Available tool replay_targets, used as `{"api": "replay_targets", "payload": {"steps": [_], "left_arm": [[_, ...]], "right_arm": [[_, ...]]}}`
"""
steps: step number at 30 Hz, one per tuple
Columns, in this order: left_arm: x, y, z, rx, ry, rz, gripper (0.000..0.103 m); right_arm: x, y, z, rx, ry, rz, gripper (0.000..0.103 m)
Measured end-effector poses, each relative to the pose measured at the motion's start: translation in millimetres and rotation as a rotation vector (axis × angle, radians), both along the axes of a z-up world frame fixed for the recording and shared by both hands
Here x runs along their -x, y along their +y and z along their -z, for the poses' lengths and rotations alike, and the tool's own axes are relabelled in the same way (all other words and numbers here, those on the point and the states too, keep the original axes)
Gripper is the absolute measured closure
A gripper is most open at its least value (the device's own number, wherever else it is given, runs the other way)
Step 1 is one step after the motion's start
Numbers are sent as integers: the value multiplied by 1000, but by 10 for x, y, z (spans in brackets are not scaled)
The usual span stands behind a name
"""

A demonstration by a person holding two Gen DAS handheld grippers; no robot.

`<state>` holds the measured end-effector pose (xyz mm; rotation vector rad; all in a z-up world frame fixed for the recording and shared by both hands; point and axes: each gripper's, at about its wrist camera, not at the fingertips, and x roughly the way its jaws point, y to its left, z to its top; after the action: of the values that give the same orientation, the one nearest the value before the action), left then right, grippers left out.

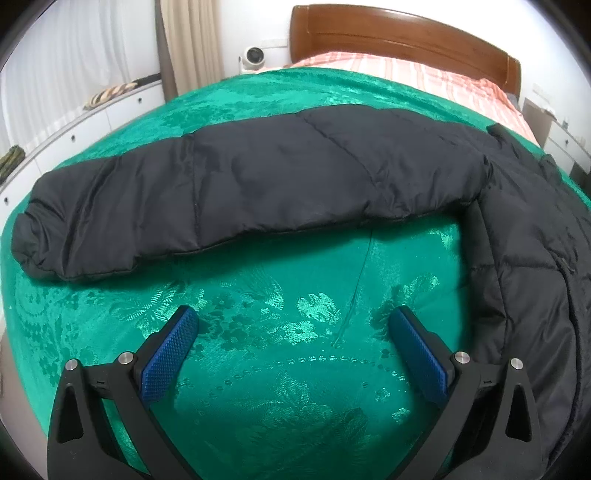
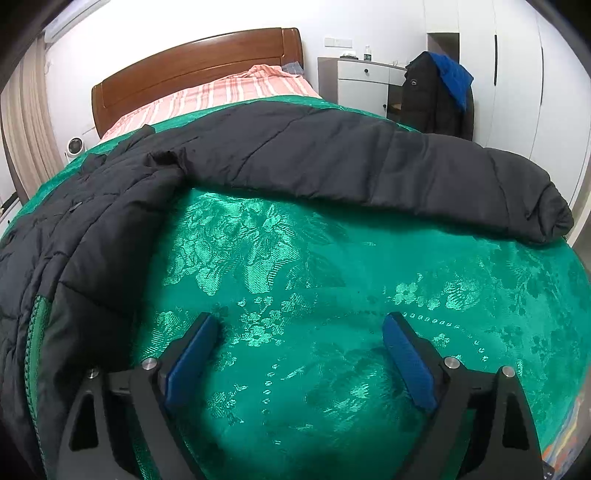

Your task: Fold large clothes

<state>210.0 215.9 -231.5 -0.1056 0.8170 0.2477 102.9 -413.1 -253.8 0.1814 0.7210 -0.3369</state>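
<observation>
A large black padded jacket [image 1: 535,236] lies spread on the green patterned bedspread [image 1: 288,332]. Its one sleeve [image 1: 240,192] stretches out to the left across the bed. In the right wrist view the jacket body [image 2: 81,229] fills the left side and the other sleeve [image 2: 369,162] runs out to the right. My left gripper [image 1: 295,321] is open over bare bedspread, below the sleeve and left of the jacket body. My right gripper [image 2: 299,325] is open too, over bare bedspread [image 2: 332,295], with the jacket's edge just beside its left finger [image 2: 192,354]. Neither gripper holds anything.
A wooden headboard [image 1: 399,33] and a pink striped sheet [image 1: 424,77] lie beyond the bedspread. White drawers [image 1: 74,129] run along the left wall. A white cabinet [image 2: 362,81] and a dark coat with a blue hood [image 2: 439,88] stand at the right.
</observation>
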Motion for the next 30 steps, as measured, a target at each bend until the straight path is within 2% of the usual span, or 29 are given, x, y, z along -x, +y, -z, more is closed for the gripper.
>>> {"api": "replay_targets", "payload": {"steps": [13,24,30], "left_arm": [[-16,7,-2,-2,3,0,1],[-31,14,3,-2,8,2,1],[-37,16,7,-3,10,1,1]], "right_arm": [[-61,15,12,6,29,2,12],[-212,-11,-60,-35,122,35,9],[-235,11,-39,-29,112,42,8]]}}
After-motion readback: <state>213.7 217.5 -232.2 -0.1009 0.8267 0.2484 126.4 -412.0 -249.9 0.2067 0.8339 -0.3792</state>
